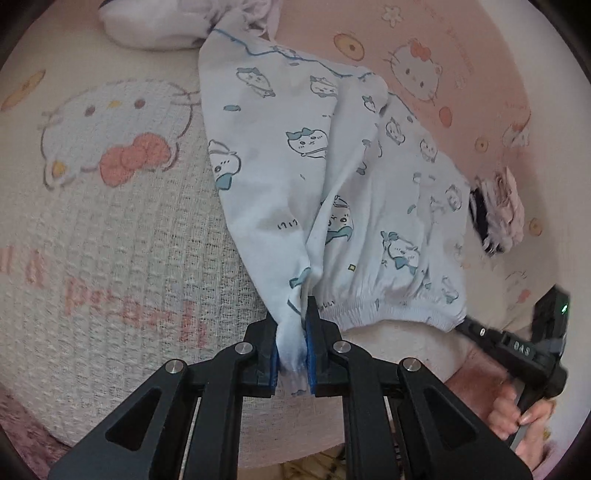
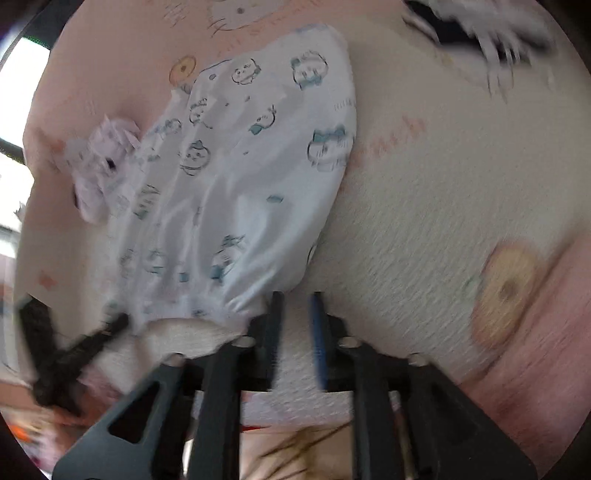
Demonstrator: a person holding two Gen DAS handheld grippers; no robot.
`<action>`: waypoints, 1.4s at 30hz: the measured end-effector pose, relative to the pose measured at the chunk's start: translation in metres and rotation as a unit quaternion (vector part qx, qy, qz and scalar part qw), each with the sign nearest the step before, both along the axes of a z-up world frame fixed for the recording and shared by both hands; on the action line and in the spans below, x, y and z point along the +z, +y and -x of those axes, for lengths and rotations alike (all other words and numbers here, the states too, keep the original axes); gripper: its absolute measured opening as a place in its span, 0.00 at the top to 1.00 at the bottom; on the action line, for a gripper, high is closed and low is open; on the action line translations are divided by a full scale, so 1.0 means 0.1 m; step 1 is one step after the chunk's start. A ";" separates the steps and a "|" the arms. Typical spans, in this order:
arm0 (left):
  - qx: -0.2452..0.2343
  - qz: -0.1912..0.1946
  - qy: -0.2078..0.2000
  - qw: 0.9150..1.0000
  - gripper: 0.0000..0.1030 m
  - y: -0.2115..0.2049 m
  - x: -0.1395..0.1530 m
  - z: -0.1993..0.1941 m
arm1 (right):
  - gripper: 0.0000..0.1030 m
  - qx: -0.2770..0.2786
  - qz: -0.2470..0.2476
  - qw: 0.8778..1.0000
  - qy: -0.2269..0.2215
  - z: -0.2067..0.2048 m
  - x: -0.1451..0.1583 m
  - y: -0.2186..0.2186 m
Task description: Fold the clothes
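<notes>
Pale blue pants point(image 1: 332, 177) printed with small cartoon figures lie spread on the bed, elastic waistband nearest me. My left gripper point(image 1: 293, 321) is shut on one bunched waistband corner, the cloth pinched between its blue pads. The right gripper point(image 1: 463, 325), held by a hand point(image 1: 517, 417), sits at the waistband's other end. In the blurred right wrist view the right gripper point(image 2: 295, 301) stands open with only bedspread between its fingers, the pants point(image 2: 240, 184) just to its left. The left gripper point(image 2: 110, 326) shows there as a dark blur at the waistband's far corner.
A pink and cream cat-print bedspread point(image 1: 110, 240) covers the bed. A white and lavender garment point(image 1: 155, 26) lies bunched beyond the pant legs. A small crumpled lavender and black garment point(image 1: 496, 210) lies right of the pants. The bed's front edge is just below the grippers.
</notes>
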State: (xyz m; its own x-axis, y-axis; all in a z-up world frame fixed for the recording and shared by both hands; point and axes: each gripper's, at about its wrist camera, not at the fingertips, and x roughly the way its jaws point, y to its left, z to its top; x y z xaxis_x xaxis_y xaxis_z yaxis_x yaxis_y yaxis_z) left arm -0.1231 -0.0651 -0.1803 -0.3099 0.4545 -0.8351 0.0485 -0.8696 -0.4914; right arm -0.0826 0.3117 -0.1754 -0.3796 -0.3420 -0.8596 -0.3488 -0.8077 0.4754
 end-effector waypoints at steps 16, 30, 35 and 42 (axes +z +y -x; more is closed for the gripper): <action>-0.051 0.027 0.028 0.998 0.58 0.23 0.05 -0.20 | 0.59 0.046 -0.100 0.993 0.045 0.12 0.13 -0.38; -0.006 0.015 0.031 0.999 0.88 0.23 0.00 -0.12 | 0.88 0.097 -0.013 0.995 0.015 0.28 0.10 -0.40; -0.008 0.002 0.031 1.000 0.88 0.18 0.12 -0.28 | 0.91 0.067 0.046 0.996 0.031 0.15 0.28 -0.29; -0.015 -0.007 0.024 1.000 0.88 0.10 0.25 -0.52 | 0.90 0.050 0.058 0.997 0.030 -0.25 0.41 -0.11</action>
State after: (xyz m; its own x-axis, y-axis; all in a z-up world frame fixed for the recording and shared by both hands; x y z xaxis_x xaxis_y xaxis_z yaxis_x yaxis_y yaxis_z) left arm -0.0710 -0.0555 -0.1555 -0.3348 0.4759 -0.8133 -0.0009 -0.8632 -0.5048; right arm -0.0576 0.3008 -0.1347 -0.3881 -0.4761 -0.7891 -0.2386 -0.7751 0.5850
